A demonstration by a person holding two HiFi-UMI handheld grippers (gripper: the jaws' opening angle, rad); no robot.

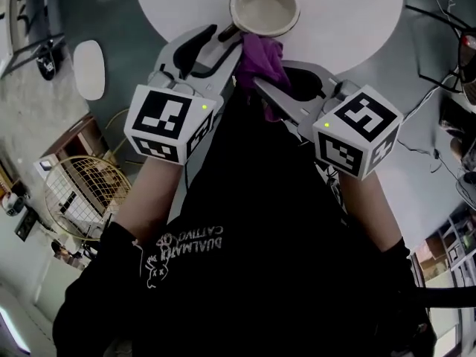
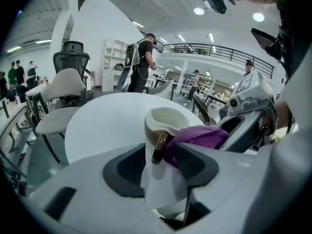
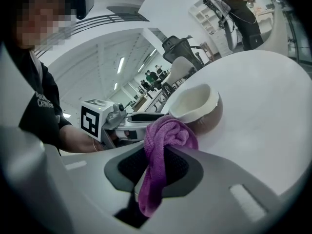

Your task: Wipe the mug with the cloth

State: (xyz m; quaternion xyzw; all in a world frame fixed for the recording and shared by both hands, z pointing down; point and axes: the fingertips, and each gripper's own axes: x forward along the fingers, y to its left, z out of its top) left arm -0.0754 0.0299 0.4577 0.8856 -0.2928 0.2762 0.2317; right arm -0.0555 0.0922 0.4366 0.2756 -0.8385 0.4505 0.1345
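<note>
A cream mug (image 1: 264, 6) with a brown outside stands upright near the front edge of the round white table (image 1: 335, 13). My left gripper (image 1: 227, 39) is open just in front of it; in the left gripper view the mug's brown handle (image 2: 158, 147) lies between the spread jaws (image 2: 158, 164), untouched by either pad. My right gripper (image 1: 260, 76) is shut on a purple cloth (image 1: 260, 58). The bunched cloth (image 3: 163, 140) bulges past the jaw tips right beside the mug (image 3: 195, 108), and a tail of it hangs down between the jaws.
A white oval seat (image 1: 89, 69) and a gold wire basket (image 1: 82, 192) sit on the floor to the left. Cables (image 1: 439, 21) trail at the right. Office chairs (image 2: 61, 96) and standing people (image 2: 141, 62) lie beyond the table.
</note>
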